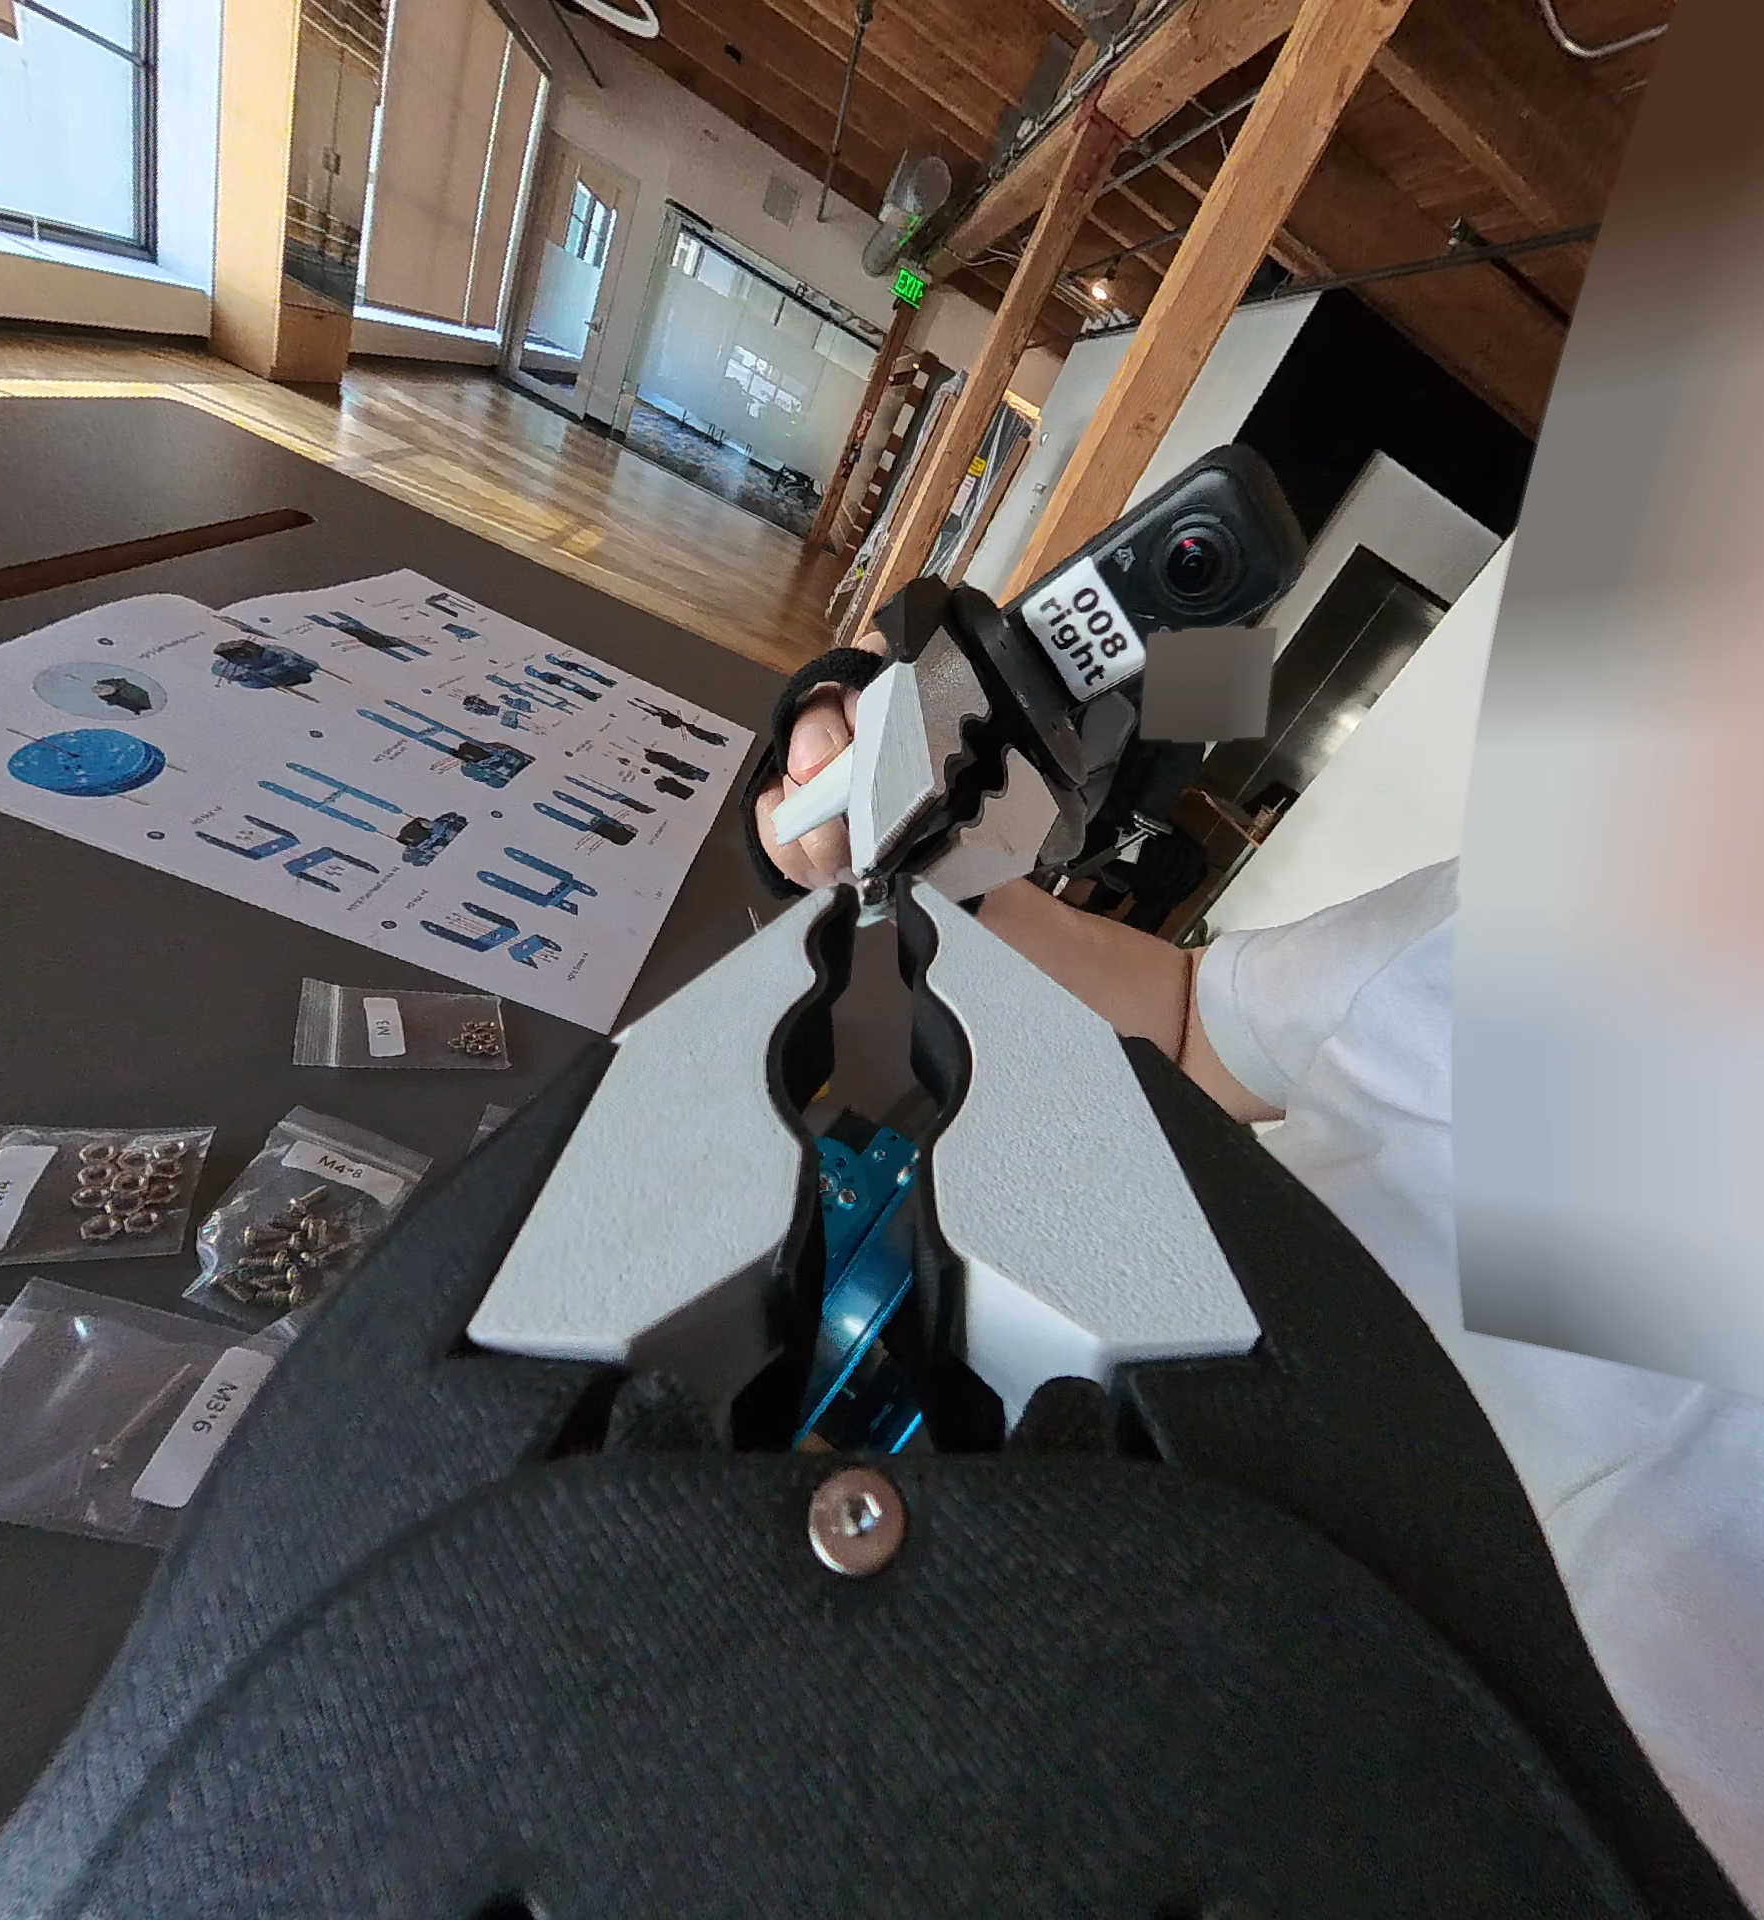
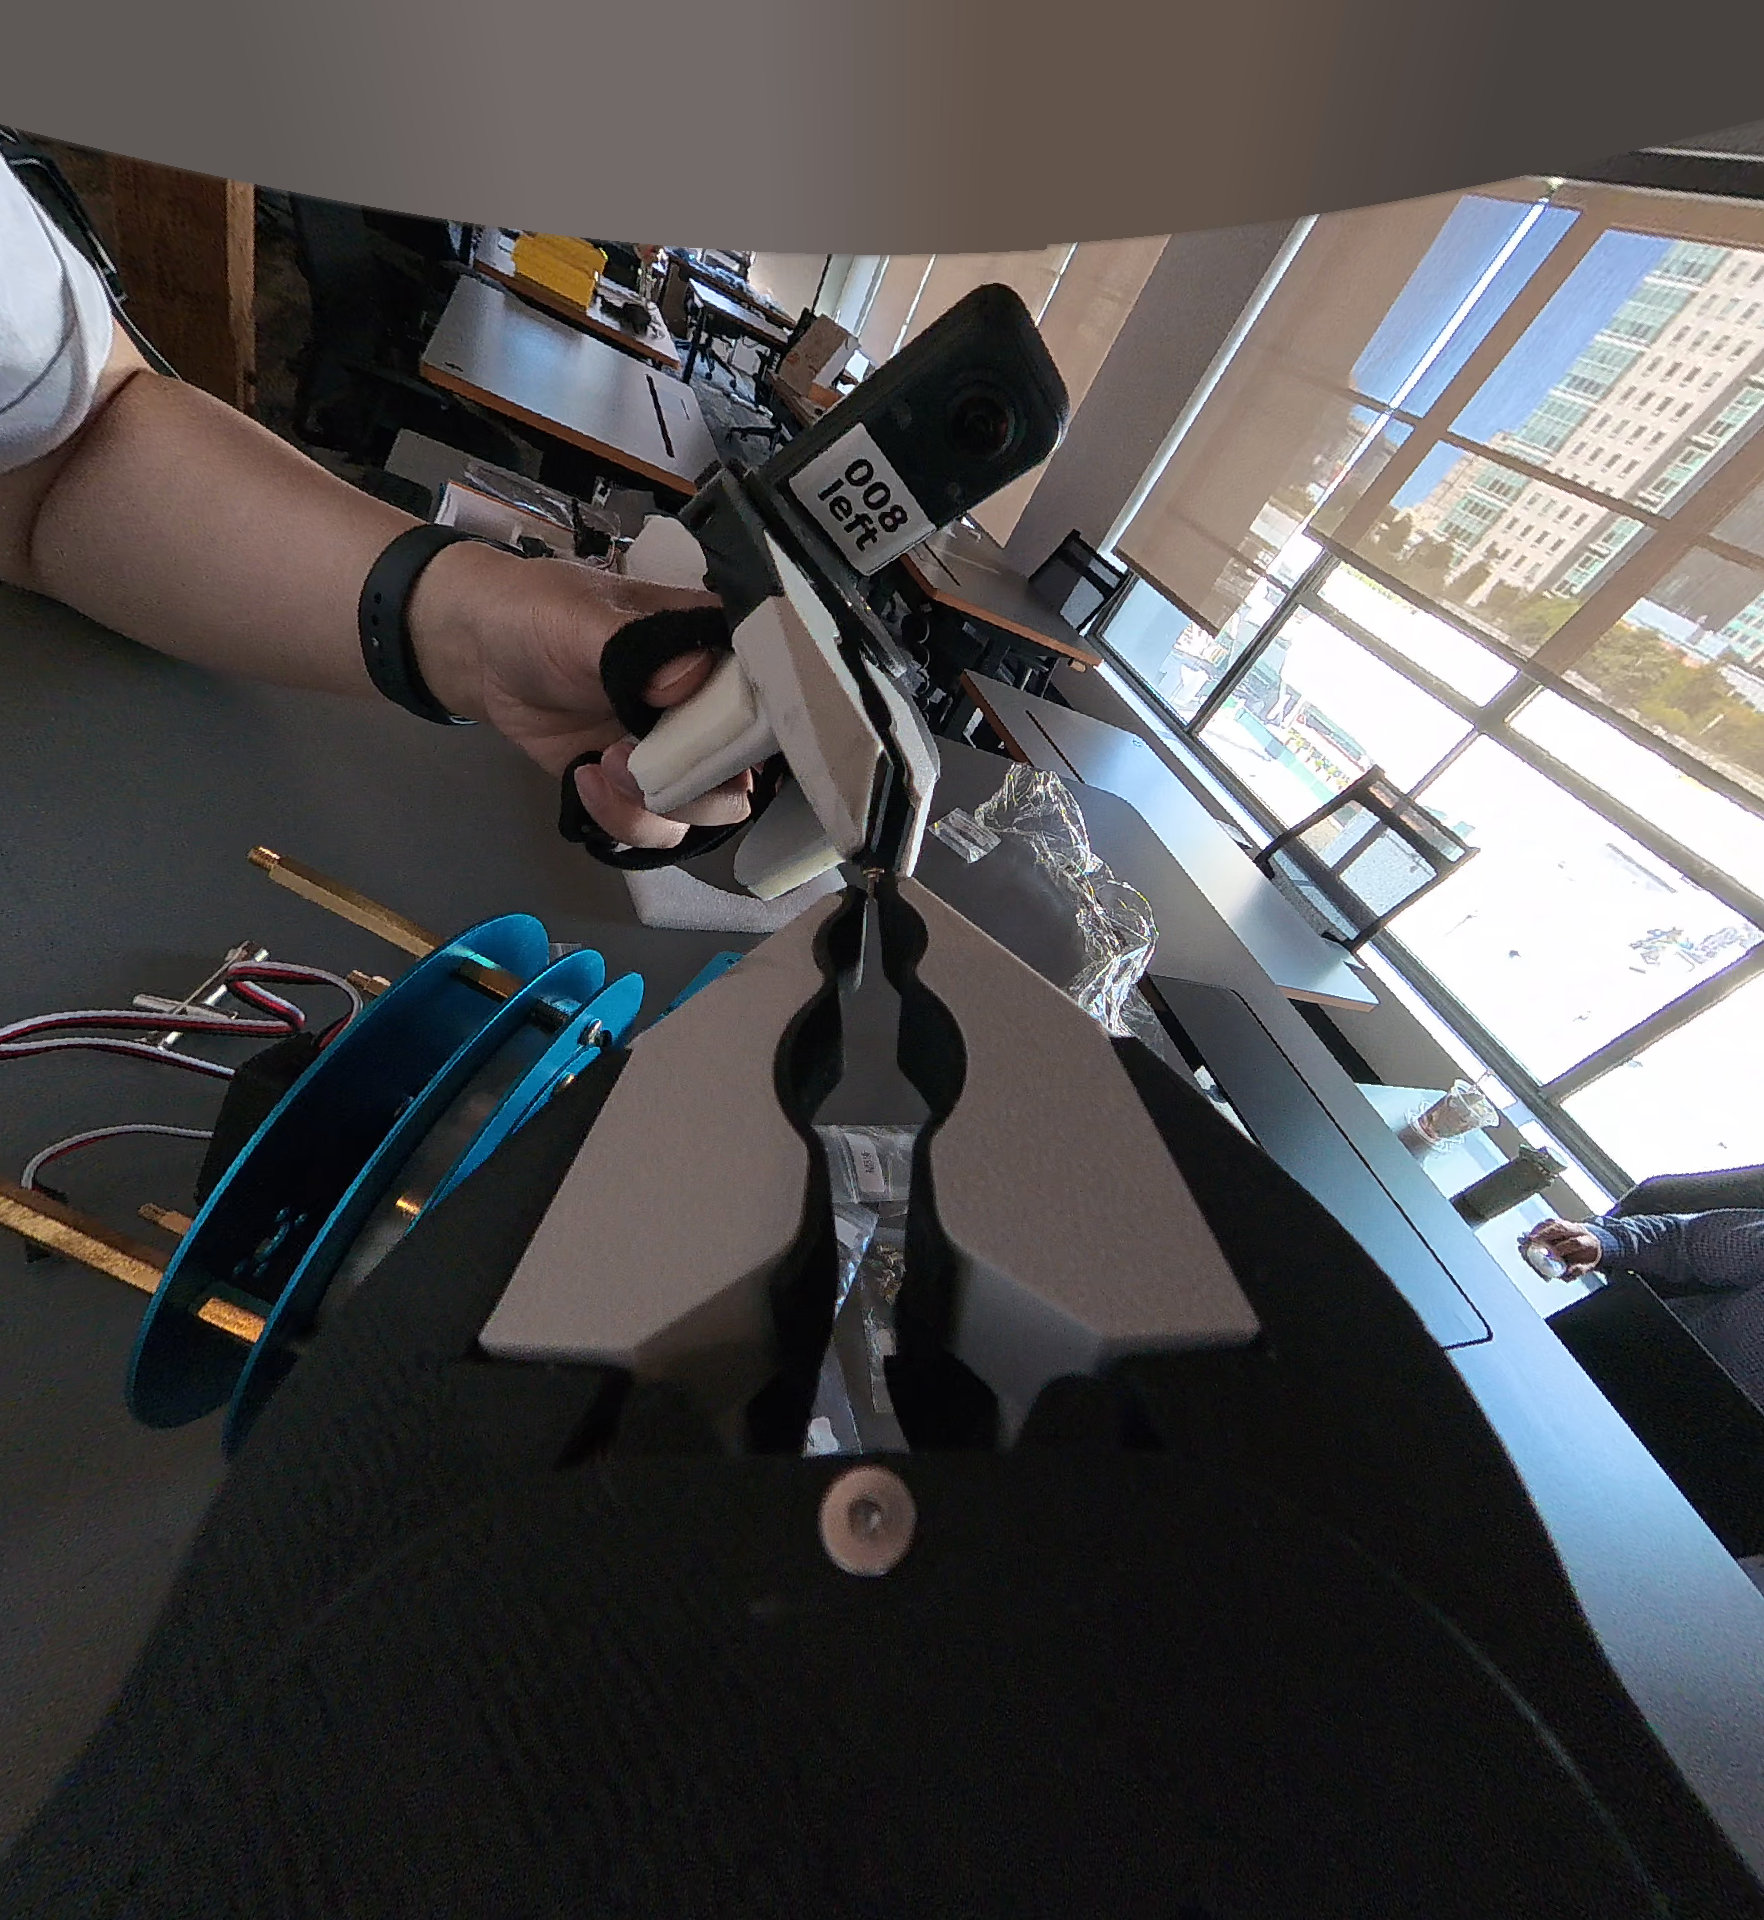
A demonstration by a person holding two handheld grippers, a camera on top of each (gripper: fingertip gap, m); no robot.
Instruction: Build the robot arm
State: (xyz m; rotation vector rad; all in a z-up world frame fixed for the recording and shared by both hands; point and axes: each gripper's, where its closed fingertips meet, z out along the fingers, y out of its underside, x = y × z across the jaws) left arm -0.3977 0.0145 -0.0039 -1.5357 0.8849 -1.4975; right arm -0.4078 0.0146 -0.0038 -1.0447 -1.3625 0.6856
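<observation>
My left gripper (image 1: 873, 894) and my right gripper (image 2: 870, 891) meet tip to tip above the dark table. A small silver screw (image 1: 872, 889) sits where the tips meet, and both pairs of fingers are closed on it. It shows as a thin pin in the right wrist view (image 2: 863, 930). The right gripper (image 1: 893, 868) comes in from above in the left wrist view, and the left gripper (image 2: 878, 871) does so in the right wrist view. A blue metal disc assembly (image 2: 390, 1122) with brass standoffs lies on the table under my grippers; it also shows between the left fingers (image 1: 857, 1195).
A printed parts sheet (image 1: 338, 769) lies on the table (image 1: 78, 468). Small bags of nuts (image 1: 119, 1184) and screws (image 1: 286, 1236) lie near it. Red, white and black wires (image 2: 130, 1023), white foam (image 2: 691, 899) and crumpled clear plastic (image 2: 1075, 862) lie around. Desks and windows stand behind. The tips of both grippers are at nearly the same place.
</observation>
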